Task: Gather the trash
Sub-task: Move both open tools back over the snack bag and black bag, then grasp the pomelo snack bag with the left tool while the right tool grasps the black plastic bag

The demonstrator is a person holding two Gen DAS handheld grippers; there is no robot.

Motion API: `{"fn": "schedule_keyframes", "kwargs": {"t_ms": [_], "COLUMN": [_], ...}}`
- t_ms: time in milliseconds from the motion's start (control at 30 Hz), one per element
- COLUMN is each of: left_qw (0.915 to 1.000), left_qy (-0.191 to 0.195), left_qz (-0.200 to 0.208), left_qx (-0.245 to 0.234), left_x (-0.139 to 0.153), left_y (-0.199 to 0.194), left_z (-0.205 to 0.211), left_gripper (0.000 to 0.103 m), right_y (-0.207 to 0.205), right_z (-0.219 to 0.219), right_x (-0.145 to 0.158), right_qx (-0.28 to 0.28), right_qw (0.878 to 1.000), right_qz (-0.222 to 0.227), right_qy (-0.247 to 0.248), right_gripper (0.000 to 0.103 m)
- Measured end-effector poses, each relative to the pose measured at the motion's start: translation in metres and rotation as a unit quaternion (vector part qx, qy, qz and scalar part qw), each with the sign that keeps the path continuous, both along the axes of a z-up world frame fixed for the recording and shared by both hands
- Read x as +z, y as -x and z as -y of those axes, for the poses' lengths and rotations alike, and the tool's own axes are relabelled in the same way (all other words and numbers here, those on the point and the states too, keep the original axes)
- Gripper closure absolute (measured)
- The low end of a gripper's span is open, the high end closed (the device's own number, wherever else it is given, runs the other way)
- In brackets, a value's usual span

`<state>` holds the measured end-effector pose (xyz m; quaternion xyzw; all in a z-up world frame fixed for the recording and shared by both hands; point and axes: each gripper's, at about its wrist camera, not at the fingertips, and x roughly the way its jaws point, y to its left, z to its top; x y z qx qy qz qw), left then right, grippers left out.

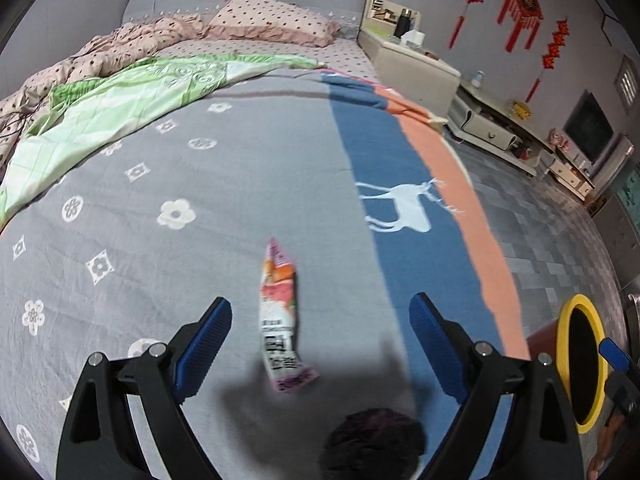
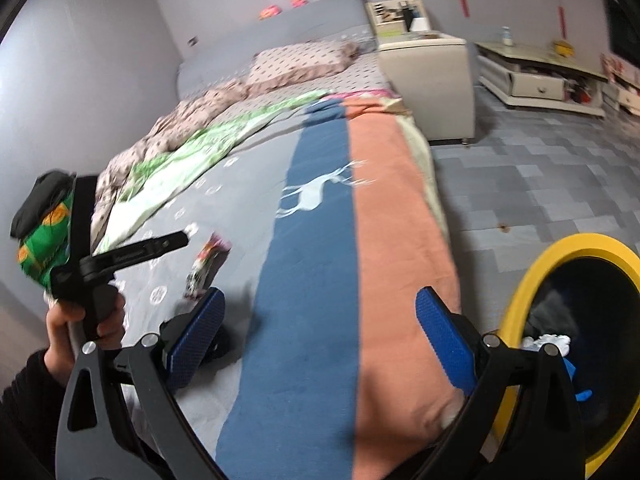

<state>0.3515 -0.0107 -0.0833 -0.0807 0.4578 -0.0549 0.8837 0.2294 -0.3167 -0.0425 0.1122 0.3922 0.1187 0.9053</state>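
A pink and white snack wrapper (image 1: 279, 316) lies flat on the grey flowered bedspread (image 1: 120, 240). My left gripper (image 1: 320, 344) is open above it, fingers either side of it, not touching. A dark crumpled piece (image 1: 374, 440) lies on the bed just below the gripper. In the right wrist view the wrapper (image 2: 206, 266) shows at the left, near the hand-held left gripper (image 2: 132, 256). My right gripper (image 2: 318, 332) is open and empty over the blue and orange blanket. A yellow-rimmed bin (image 2: 560, 344) stands beside the bed, with trash inside; it also shows in the left wrist view (image 1: 580, 360).
A green quilt (image 1: 100, 108) and pink dotted bedding (image 1: 260, 20) lie further up the bed. A beige nightstand (image 2: 428, 80) and low white cabinets (image 2: 536, 76) stand along the wall. Grey tiled floor (image 2: 540, 184) runs along the bed's right side.
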Motion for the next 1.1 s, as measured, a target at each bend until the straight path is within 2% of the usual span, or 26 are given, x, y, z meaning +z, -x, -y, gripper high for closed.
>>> {"fn": "schedule_keyframes", "kwargs": {"t_ms": [400, 733, 967, 1100], "left_qw": [0.9993, 0.9982, 0.9975, 0.9976], "left_qy": [0.003, 0.013, 0.029, 0.032], "left_qz": [-0.034, -0.058, -0.064, -0.062], "left_qx": [0.018, 0.009, 0.004, 0.001], "left_x": [-0.037, -0.062, -0.075, -0.082], "left_y": [-0.015, -0.025, -0.029, -0.031], "left_z": [-0.022, -0.028, -0.03, -0.033], "left_gripper": [0.016, 0.016, 0.016, 0.026], "right_y": [-0.01, -0.01, -0.014, -0.02], "right_z": [-0.068, -0.12, -0.147, -0.159], "right_x": [-0.031, -0.048, -0.066, -0.078], "right_qx": [0.078, 0.164, 0.192, 0.205], "right_qw": [0.996, 0.985, 0.979, 0.976], "right_qz": [-0.028, -0.03, -0.041, -0.055], "right_qy": [0.025, 0.033, 0.058, 0.058], "right_gripper": [0.011, 0.011, 0.011, 0.011]}}
